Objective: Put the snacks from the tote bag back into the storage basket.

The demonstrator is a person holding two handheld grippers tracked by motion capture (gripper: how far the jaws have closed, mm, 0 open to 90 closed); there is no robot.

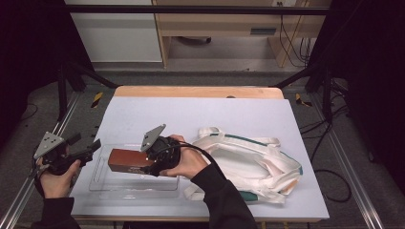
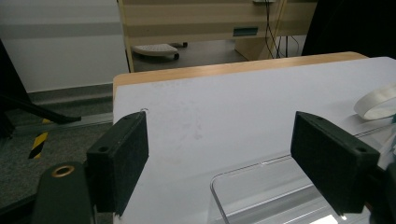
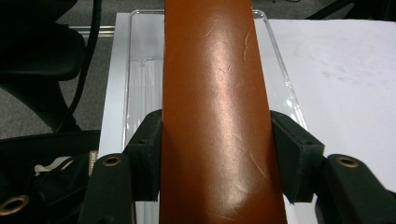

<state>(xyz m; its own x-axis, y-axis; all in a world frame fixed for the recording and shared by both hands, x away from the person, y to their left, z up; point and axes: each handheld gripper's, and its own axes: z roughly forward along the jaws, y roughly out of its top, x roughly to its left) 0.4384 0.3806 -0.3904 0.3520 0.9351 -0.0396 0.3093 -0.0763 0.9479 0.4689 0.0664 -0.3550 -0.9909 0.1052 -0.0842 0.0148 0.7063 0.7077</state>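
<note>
Brown case held over the clear tray

The right gripper [image 1: 152, 164] clasped the brown leather case [image 3: 217, 116] between its fingers above the clear tray [image 1: 102, 183] on the counter [image 1: 191, 114]; the left gripper [image 2: 219, 163] hovered with fingers spread, grasping nothing.

The high view is looking forward and down over the whole table [image 1: 200, 112]. The left gripper view is facing across the tabletop from its near left corner. The right gripper view is sitting close above the clear tray [image 3: 140, 60], which all three are sharing.
</note>
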